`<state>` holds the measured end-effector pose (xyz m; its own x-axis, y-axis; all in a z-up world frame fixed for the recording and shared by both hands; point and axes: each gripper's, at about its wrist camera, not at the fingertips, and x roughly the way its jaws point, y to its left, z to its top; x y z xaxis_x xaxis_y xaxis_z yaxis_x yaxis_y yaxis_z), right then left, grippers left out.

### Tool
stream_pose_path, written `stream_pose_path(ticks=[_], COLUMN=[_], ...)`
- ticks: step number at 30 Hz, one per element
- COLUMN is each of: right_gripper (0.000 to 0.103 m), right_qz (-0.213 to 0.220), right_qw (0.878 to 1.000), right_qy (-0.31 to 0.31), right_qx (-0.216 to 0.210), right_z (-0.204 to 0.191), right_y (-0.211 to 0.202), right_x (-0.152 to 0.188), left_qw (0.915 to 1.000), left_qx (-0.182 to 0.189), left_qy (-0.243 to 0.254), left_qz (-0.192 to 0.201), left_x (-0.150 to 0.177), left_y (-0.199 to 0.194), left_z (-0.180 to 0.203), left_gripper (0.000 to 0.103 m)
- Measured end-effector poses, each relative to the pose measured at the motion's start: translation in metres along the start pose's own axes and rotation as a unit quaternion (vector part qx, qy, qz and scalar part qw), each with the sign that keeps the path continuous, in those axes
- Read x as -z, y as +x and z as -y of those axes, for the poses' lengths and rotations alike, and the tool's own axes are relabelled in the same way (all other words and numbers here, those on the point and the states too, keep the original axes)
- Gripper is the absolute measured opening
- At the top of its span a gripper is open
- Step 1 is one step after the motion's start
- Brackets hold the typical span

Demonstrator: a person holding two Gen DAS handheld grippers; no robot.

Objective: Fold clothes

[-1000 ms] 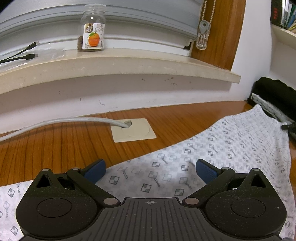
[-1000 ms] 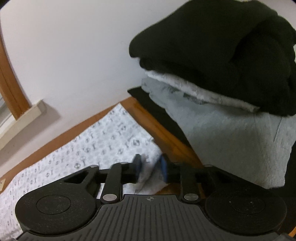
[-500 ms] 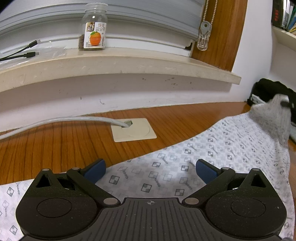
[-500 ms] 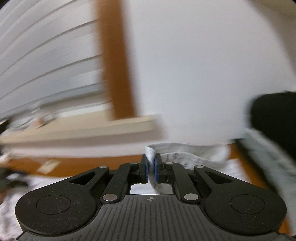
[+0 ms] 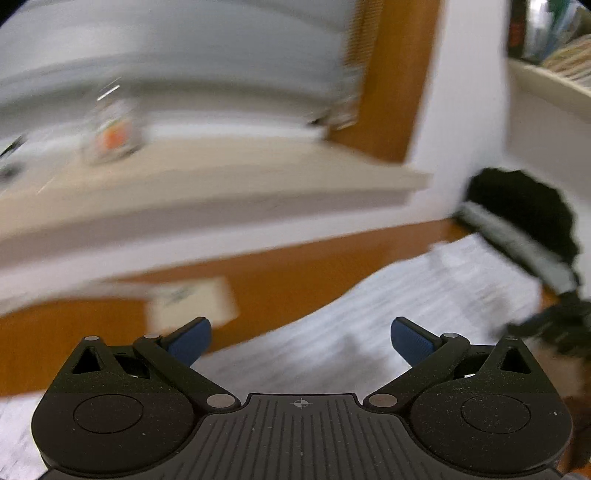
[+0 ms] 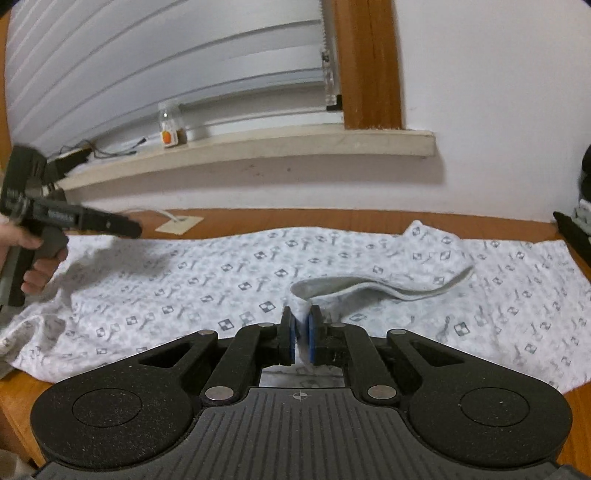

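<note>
The fold is only begun: the right gripper (image 6: 302, 334), jaws clamped on a corner of the white, grey-patterned cotton garment (image 6: 229, 280) spread across the orange wooden desk (image 6: 369, 216), carries it toward centre frame, while the left gripper (image 5: 301, 339) hangs wide open, empty.

No legible text anywhere. Small jar (image 6: 171, 124) on the windowsill, at about 11 o'clock in the right wrist view: label shows an orange picture, its lettering too small to read. Same jar in the left wrist view is smeared by motion blur. White garment (image 6: 258, 280) spread on the desk: repeating grey checker-square motifs, with tiny marks beside them that cannot be made out. Book spines (image 5: 546, 33) at 1 o'clock, left wrist view: blurred, unreadable.
</note>
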<state>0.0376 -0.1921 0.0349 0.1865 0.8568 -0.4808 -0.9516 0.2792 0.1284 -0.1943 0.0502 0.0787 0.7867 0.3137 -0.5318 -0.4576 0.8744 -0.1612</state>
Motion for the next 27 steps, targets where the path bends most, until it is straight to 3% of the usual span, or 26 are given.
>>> stream_pose_path(ticks=[3, 4, 5, 8, 11, 14, 22, 24, 26, 27], right_gripper=[0.008, 0.008, 0.008, 0.008, 0.008, 0.008, 0.009, 0.009, 0.009, 0.008], right_qz=[0.009, 0.011, 0.013, 0.021, 0.028, 0.028, 0.027, 0.028, 0.031, 0.034], right_qw=[1.0, 1.0, 1.0, 0.999, 0.998, 0.997, 0.998, 0.998, 0.998, 0.997], right_qy=[0.009, 0.013, 0.018, 0.028, 0.046, 0.066, 0.056, 0.056, 0.057, 0.056], right_qx=[-0.004, -0.006, -0.009, -0.015, -0.025, -0.03, -0.027, -0.027, -0.027, -0.027], right_z=[0.002, 0.002, 0.003, 0.006, 0.012, 0.019, 0.014, 0.014, 0.014, 0.014], right_y=[0.003, 0.004, 0.004, 0.003, 0.002, 0.003, 0.005, 0.005, 0.005, 0.004], right_x=[0.004, 0.006, 0.007, 0.009, 0.01, 0.01, 0.009, 0.008, 0.008, 0.008], left_qw=[0.9984, 0.997, 0.9951, 0.9872, 0.9798, 0.9748, 0.9692, 0.967, 0.9688, 0.9708], left_qx=[0.037, 0.051, 0.063, 0.104, 0.122, 0.112, 0.07, 0.074, 0.069, 0.065], left_qy=[0.043, 0.058, 0.076, 0.118, 0.147, 0.17, 0.195, 0.191, 0.187, 0.183], left_qz=[0.002, 0.0, -0.003, -0.03, -0.06, -0.091, -0.134, -0.151, -0.148, -0.141], left_x=[-0.034, -0.045, -0.053, -0.07, -0.077, -0.074, -0.062, -0.063, -0.066, -0.068], left_y=[0.018, 0.027, 0.037, 0.073, 0.114, 0.153, 0.209, 0.216, 0.214, 0.21], left_z=[0.052, 0.07, 0.087, 0.135, 0.172, 0.198, 0.208, 0.205, 0.199, 0.196], left_gripper=[0.095, 0.088, 0.071, 0.052, 0.049, 0.053, 0.053, 0.036, 0.007, 0.007])
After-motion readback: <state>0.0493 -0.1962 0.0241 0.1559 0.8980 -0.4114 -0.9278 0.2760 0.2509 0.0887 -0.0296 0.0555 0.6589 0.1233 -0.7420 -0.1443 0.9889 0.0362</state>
